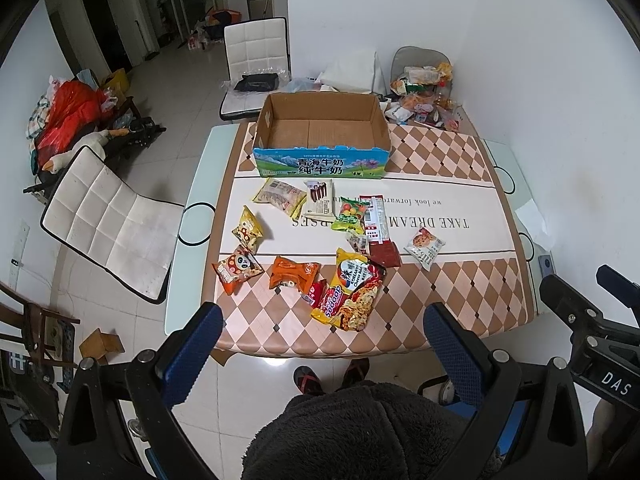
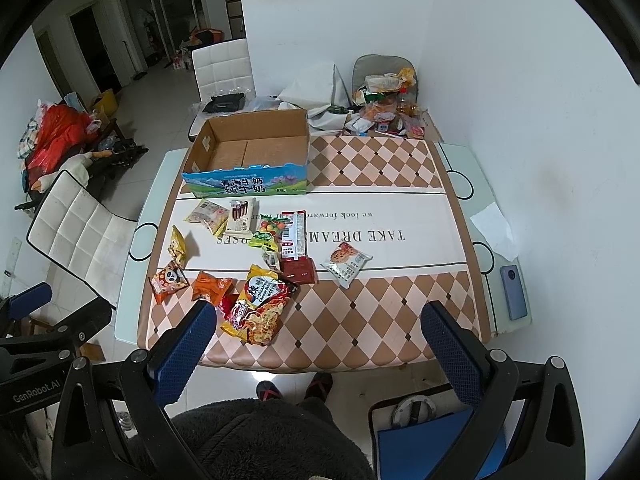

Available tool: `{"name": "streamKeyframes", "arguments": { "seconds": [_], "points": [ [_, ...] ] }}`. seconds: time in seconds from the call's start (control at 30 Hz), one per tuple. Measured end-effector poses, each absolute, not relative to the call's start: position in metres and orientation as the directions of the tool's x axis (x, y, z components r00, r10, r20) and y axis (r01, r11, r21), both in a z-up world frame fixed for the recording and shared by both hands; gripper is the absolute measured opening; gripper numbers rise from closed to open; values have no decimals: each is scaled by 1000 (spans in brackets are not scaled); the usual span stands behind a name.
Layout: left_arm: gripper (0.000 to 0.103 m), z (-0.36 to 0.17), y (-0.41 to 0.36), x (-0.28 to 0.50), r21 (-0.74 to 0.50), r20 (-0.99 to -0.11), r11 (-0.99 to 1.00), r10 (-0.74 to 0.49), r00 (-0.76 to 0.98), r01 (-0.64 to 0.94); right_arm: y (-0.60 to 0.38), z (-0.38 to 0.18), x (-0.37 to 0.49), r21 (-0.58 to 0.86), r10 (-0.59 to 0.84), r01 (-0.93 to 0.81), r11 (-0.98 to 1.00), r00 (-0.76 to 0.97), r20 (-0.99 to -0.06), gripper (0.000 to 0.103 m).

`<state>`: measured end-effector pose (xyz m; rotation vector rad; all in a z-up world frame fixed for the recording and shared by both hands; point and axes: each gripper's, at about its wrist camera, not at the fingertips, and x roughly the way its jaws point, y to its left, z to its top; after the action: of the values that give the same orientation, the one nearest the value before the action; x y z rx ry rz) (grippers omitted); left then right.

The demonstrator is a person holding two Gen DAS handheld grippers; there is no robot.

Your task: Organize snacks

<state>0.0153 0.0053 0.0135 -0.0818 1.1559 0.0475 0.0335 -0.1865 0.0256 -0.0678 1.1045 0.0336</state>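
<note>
A rectangular corrugated cardboard box (image 1: 322, 136) with a glossy blue-green printed front stands empty at the far side of the diamond-patterned desk (image 1: 440, 292). Crinkly foil snack packets, among them a yellow-red noodle packet (image 1: 352, 294) and a white cookie packet (image 1: 424, 246), lie scattered in front of it. The left claw (image 1: 322, 344) and right claw (image 2: 320, 344) both hover spread wide above the near edge, their blue textured pads touching nothing.

White-walled dining room with a pale tiled floor

A table (image 1: 460, 216) under a checked cloth (image 1: 440, 292) stands against the wall (image 1: 520, 40); two white padded chairs (image 1: 108, 224) sit nearby, and dark doorways (image 1: 104, 28) open beyond.
</note>
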Motion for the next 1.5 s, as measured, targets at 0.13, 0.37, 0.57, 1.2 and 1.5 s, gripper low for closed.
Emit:
{"name": "streamKeyframes", "arguments": {
  "seconds": [0.13,0.37,0.57,1.2,1.5],
  "points": [
    [103,14,6,17,-41,-915,996,-5,404,-79,-185,25,34,-39,-8,-60,997,451,-893,103],
    [103,14,4,16,-41,-915,996,-5,404,-81,-187,24,33,-37,-6,-59,998,451,-893,103],
    [103,7,8,29,-32,-906,995,11,422,-93,-183,18,37,-10,7,-36,999,437,-900,103],
    [103,-166,80,98,122,-953,970,174,249,-211,-159,-237,129,170,164,141,975,51,-985,103],
    [103,-251,136,90,217,-966,930,247,70,-296,-113,-392,159,154,194,281,947,-120,-974,103]
  ]
}}
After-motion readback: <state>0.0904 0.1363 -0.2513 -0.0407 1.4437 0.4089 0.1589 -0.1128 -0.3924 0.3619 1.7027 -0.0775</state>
